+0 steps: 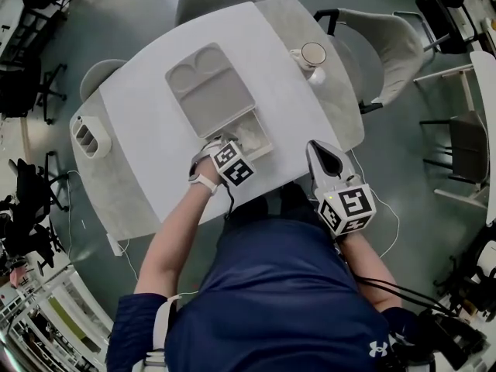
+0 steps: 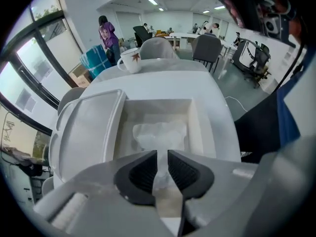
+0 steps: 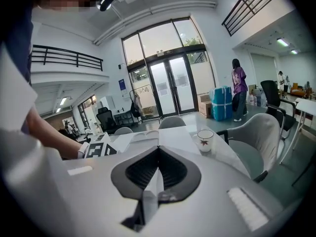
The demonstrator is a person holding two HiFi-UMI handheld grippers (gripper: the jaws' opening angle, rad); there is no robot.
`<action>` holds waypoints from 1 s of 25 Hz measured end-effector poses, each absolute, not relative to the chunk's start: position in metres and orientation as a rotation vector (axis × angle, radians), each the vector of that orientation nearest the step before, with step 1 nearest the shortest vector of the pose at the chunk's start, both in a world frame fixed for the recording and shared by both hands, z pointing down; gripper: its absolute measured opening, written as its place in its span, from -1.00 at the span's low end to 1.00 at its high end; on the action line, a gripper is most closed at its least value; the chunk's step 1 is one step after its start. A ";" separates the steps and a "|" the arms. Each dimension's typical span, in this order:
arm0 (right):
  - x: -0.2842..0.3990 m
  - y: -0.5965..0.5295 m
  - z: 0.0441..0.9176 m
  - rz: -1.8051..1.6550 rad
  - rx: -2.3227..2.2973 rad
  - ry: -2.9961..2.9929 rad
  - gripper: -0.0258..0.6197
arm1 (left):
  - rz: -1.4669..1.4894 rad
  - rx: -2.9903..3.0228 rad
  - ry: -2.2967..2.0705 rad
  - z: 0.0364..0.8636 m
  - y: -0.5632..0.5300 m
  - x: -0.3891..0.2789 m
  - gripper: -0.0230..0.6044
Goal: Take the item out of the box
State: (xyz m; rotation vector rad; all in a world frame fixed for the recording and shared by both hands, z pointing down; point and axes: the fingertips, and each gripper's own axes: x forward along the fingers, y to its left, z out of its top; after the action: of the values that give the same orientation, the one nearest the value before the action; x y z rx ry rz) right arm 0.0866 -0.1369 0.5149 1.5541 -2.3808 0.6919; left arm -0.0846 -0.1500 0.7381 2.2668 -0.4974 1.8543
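Where the table (image 1: 147,115) curves away at the far left, a small holder (image 1: 89,136) sits alone, well apart from everything else. Toward the middle lies the box (image 1: 205,91), a white clamshell folded out flat, with its lid on the far-left side and its deep tray on the side near the person. The item (image 2: 160,132), a crumpled, pale, see-through bundle, lies in that tray against the near wall.

The left gripper (image 2: 162,158) reaches over the tray's near rim, pointing straight at the item. Its jaws stand a little apart, leaving a narrow gap. The item lies just ahead of the tips, and a thin fold of it runs back into the gap. The pads do not visibly press on it, and the item rests on the tray floor.

Further right, a cup (image 1: 313,55) stands near the table's far corner, clear of the box. Beside that corner stands a grey chair (image 1: 395,45).

The right gripper (image 3: 159,154) is held at the table's near right edge, well away from the box. Its jaws are closed together with nothing between them.
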 end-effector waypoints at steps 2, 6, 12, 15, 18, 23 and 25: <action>0.090 -0.136 0.516 0.698 1.559 -2.376 -0.92 | 1.871 2.253 -0.489 0.743 -0.149 -0.084 -0.72; 0.097 -0.135 0.519 0.718 1.575 -2.358 -0.92 | 1.820 2.239 -0.473 0.747 -0.144 -0.083 -0.90; 0.101 -0.136 0.521 0.719 1.568 -2.352 -0.91 | 1.814 2.267 -0.485 0.747 -0.144 -0.082 -0.91; 0.098 -0.136 0.520 0.720 1.552 -2.360 -0.92 | 1.792 2.273 -0.497 0.743 -0.145 -0.083 -0.91; 0.096 -0.134 0.521 0.725 1.534 -2.366 -0.91 | 1.775 2.279 -0.517 0.736 -0.147 -0.084 -0.91; 0.090 -0.131 0.521 0.735 1.511 -2.381 -0.91 | 1.755 2.304 -0.569 0.722 -0.147 -0.086 -0.91; 0.087 -0.131 0.519 0.728 1.499 -2.390 -0.91 | 1.739 2.326 -0.591 0.712 -0.146 -0.085 -0.91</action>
State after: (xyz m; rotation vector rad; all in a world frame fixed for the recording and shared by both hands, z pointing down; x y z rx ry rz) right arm 0.0869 -0.1313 0.5194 1.4990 -2.3903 0.7278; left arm -0.0849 -0.1458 0.7122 2.3255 -0.5910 1.7386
